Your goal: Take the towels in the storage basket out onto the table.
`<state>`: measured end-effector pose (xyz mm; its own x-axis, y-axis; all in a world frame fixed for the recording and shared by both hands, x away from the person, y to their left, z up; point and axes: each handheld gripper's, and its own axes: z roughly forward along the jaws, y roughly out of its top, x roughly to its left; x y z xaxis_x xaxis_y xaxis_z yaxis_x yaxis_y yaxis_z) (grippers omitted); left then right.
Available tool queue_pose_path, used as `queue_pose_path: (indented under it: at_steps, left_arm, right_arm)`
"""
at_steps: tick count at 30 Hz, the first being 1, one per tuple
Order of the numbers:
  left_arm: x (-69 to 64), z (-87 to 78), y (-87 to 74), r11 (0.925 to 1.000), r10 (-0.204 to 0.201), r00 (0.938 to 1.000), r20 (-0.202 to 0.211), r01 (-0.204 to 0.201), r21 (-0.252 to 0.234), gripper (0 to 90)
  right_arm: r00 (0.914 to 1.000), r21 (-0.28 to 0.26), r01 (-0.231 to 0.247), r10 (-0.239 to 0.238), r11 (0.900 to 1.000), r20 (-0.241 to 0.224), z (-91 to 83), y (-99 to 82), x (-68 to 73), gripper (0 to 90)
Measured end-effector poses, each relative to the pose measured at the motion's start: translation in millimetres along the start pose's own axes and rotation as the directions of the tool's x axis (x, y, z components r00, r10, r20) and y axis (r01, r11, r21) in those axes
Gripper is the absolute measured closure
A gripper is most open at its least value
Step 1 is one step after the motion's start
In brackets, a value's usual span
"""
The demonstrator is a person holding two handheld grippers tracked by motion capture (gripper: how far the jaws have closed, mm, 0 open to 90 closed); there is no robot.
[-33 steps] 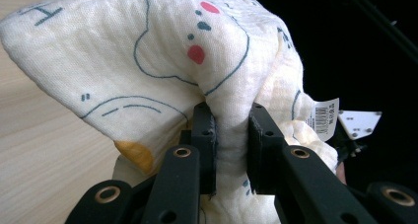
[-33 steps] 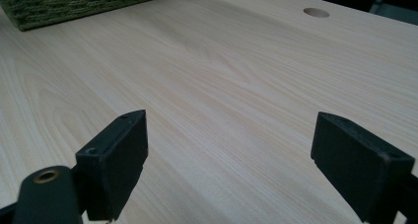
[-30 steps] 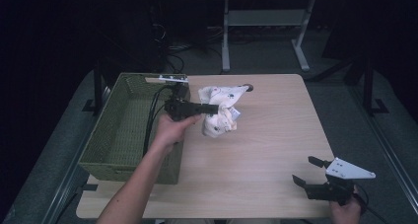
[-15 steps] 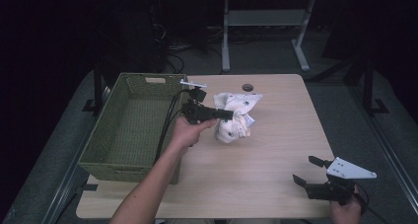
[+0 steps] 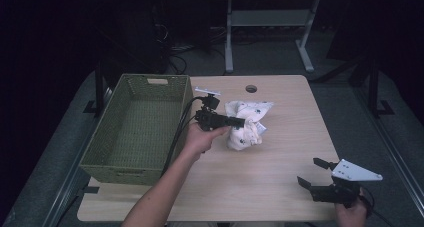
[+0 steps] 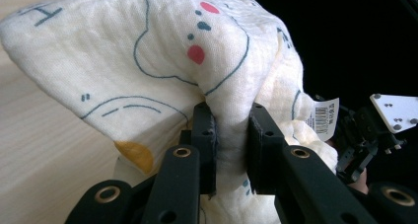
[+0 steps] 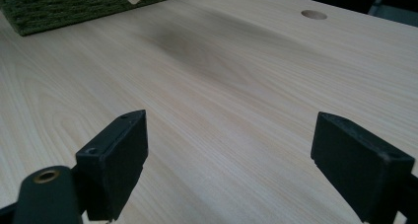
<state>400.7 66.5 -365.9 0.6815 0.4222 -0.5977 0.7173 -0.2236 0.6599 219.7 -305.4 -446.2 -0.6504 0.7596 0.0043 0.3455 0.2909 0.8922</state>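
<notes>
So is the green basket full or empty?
Empty. The high view looks straight into the green basket and shows bare woven floor; the cloth is outside, on the table.

A pale, light-wood tabletop with a round cable hole near its far edge carries two things. A green woven rectangular basket stands just left of the left claw. A crumpled cream printed cloth rests at that claw's tips, well apart from the right claw.
</notes>
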Motion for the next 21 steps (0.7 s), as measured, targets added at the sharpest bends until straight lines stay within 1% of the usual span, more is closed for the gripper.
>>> queue_pose_path:
  at_steps: [2,8,11,13,16,18,20,21]
  left_arm:
    - [2.1,2.5,-0.9,1.0,-0.005,1.0,-0.008,0.005,0.004,76.5]
    - [6.9,9.2,-3.1,0.9999,-0.016,0.9997,-0.016,0.016,0.004,76.4]
    - [11.9,14.6,-5.7,0.9994,-0.028,0.9995,-0.012,0.028,0.017,76.2]
    - [13.9,19.9,-8.3,0.9989,-0.041,0.9989,-0.021,0.042,0.022,76.2]
    - [16.4,26.1,-10.6,0.9983,-0.056,0.9983,-0.018,0.056,0.017,76.2]
    - [18.2,30.3,-11.7,0.9977,-0.067,0.9974,-0.026,0.067,0.012,76.2]
    - [20.3,34.8,-12.5,0.9972,-0.074,0.9964,-0.043,0.074,0.01,76.2]
    - [21.5,37.7,-13.3,0.9963,-0.086,0.9949,-0.052,0.086,0.001,76.2]
  right_arm:
    - [1.0,0.0,0.001,-0.001,1.0,0.001,0.0,0.1,0.0,14.0]
    - [1.0,-0.002,0.002,-0.002,1.0,0.001,0.1,0.3,-0.3,14.0]
    - [1.0,0.001,0.003,-0.003,1.0,0.0,-0.5,0.4,-0.4,14.0]
    - [1.0,-0.001,0.008,-0.008,1.0,-0.001,-0.3,0.3,-1.1,14.0]
    - [0.9999,0.0,0.01,-0.01,1.0,-0.003,-0.4,0.1,-1.8,14.0]
    - [1.0,-0.005,0.005,-0.005,1.0,-0.002,-1.4,-0.3,-2.5,14.0]
    - [1.0,-0.006,0.003,-0.003,1.0,-0.001,-2.7,-0.5,-2.9,14.0]
    - [1.0,-0.007,0.005,-0.005,1.0,0.0,-2.7,-0.6,-3.2,14.0]
